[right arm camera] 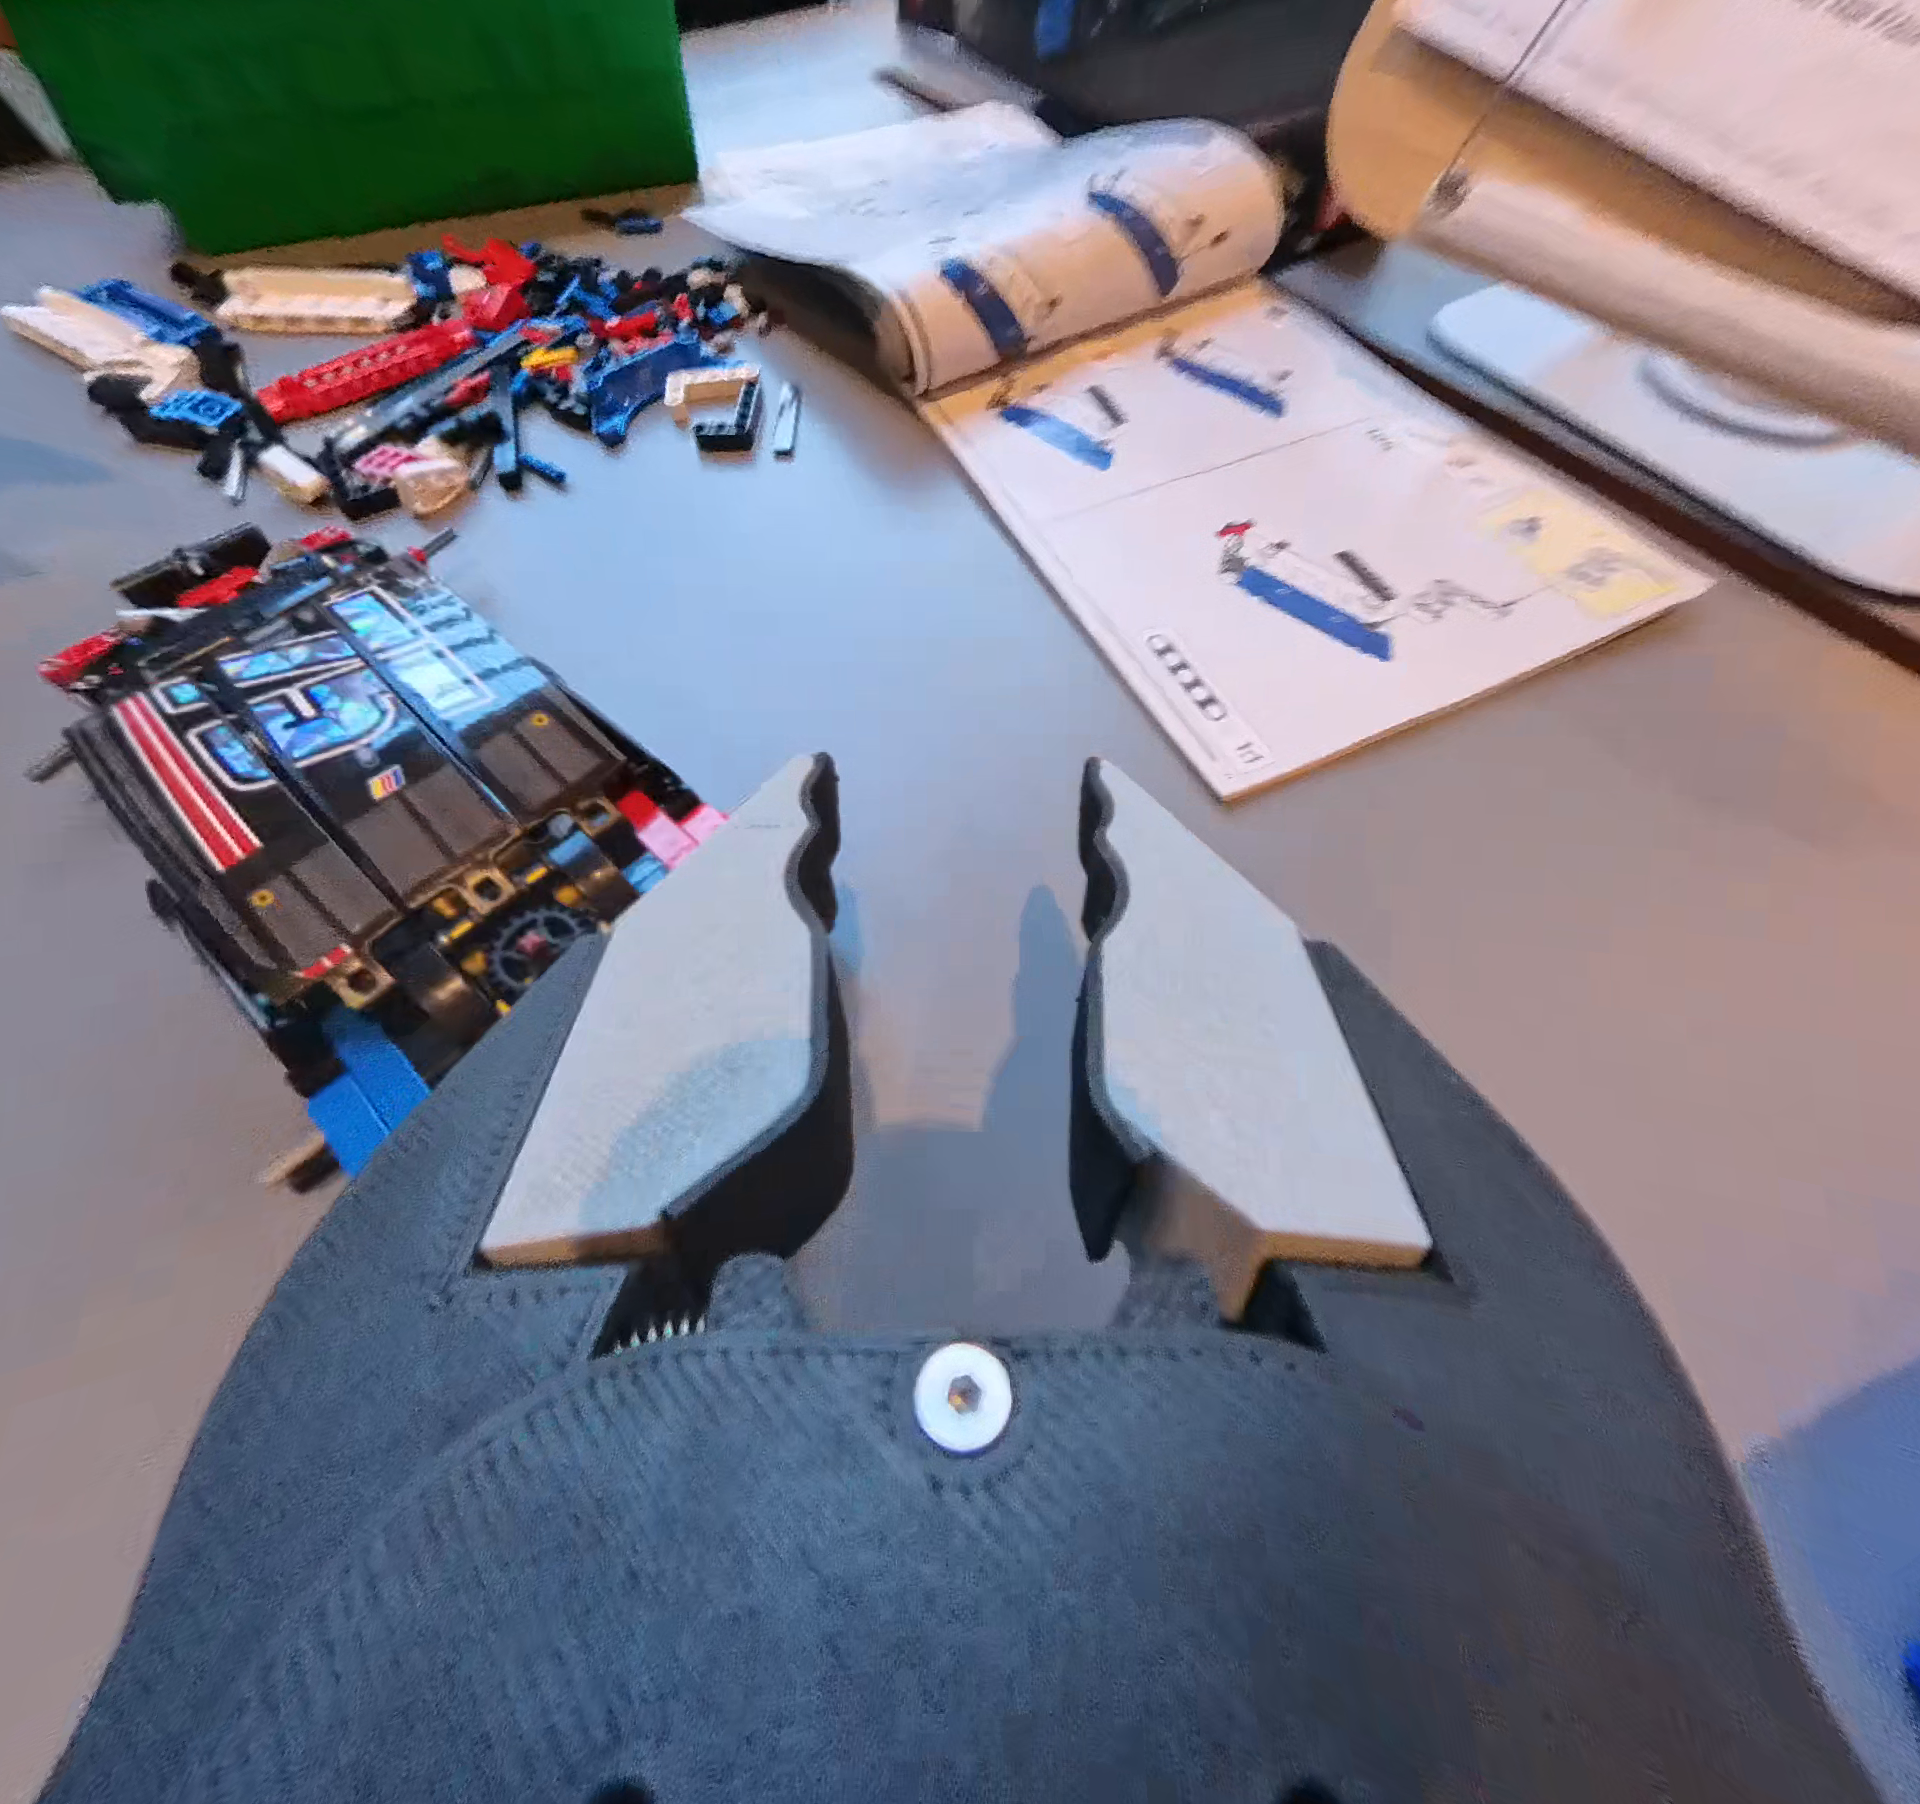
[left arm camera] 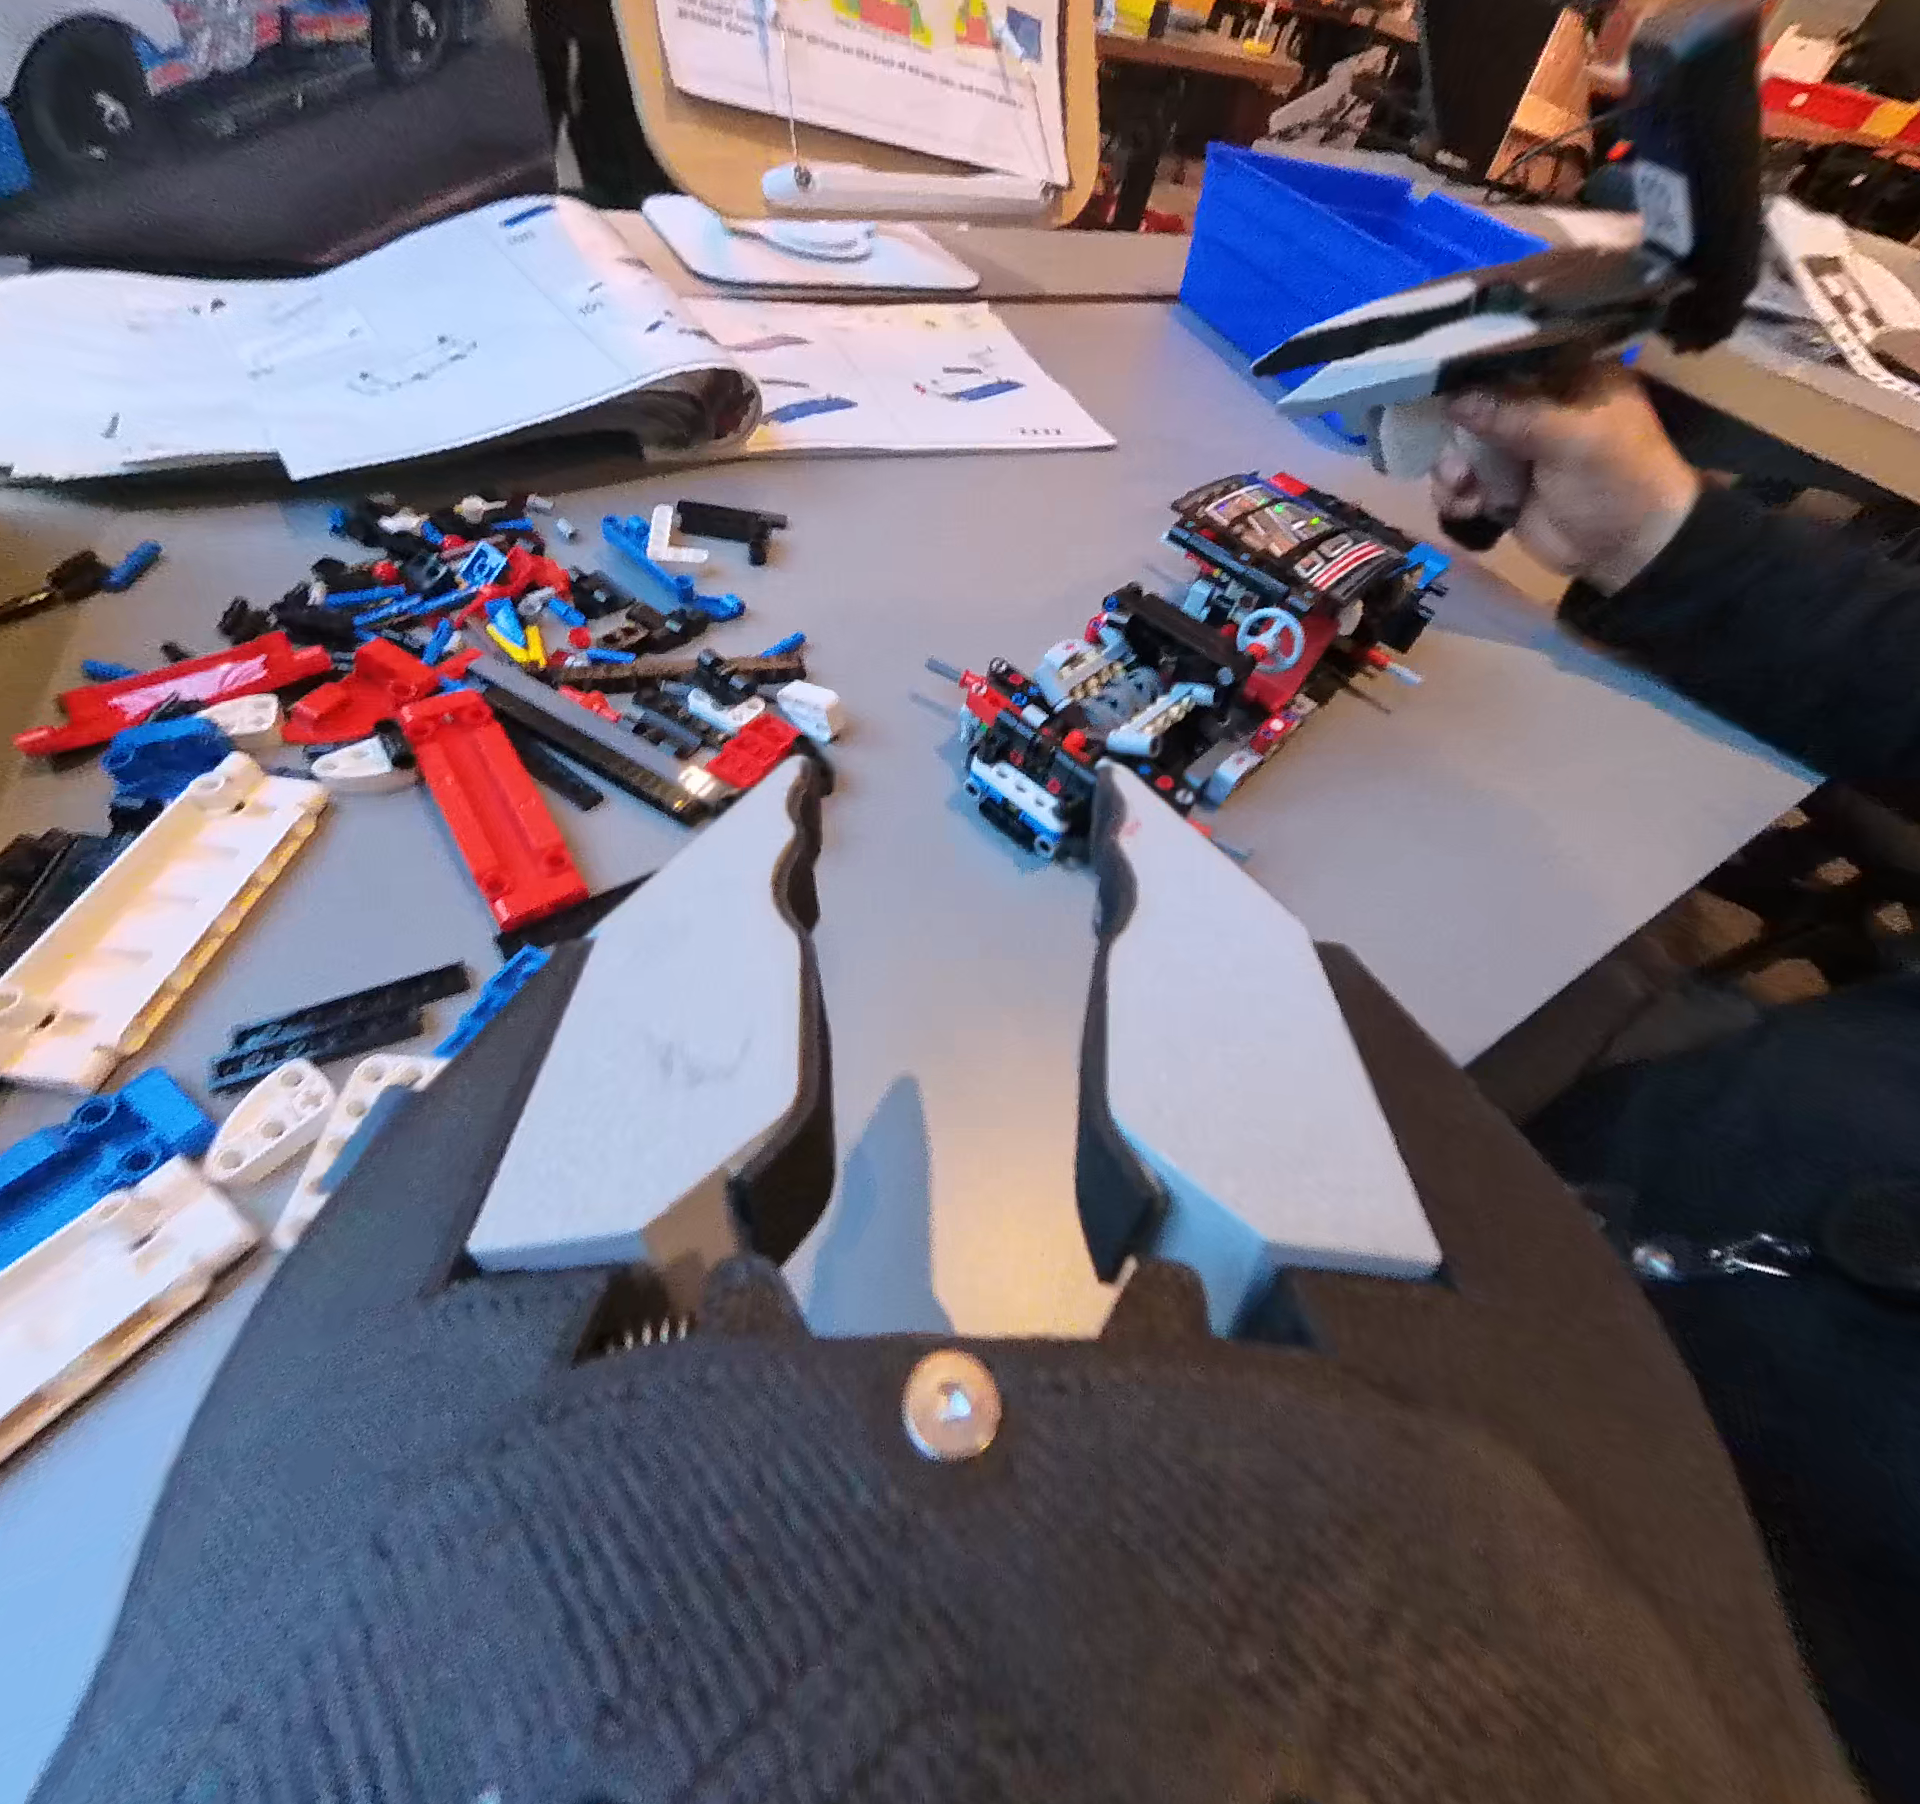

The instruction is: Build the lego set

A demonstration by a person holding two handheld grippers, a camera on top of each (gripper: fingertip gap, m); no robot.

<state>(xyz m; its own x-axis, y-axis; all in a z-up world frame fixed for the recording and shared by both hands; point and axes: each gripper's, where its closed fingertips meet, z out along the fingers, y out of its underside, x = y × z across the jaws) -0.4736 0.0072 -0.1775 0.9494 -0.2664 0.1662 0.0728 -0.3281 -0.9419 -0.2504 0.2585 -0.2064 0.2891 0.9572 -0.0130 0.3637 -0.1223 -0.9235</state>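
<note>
Left tongs (left arm camera: 956, 809) and right tongs (right arm camera: 956, 809) both wide, empty; half-built car (left arm camera: 1195, 674) just beyond them.

Beside the grey table's (left arm camera: 1455, 819) red, blue, white loose pieces (left arm camera: 436, 653), the black, red-striped car (right arm camera: 312, 798) is showing.

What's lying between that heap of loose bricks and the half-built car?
Nothing: bare grey table separates the loose bricks from the half-built car, clearest in the left wrist view.
</note>
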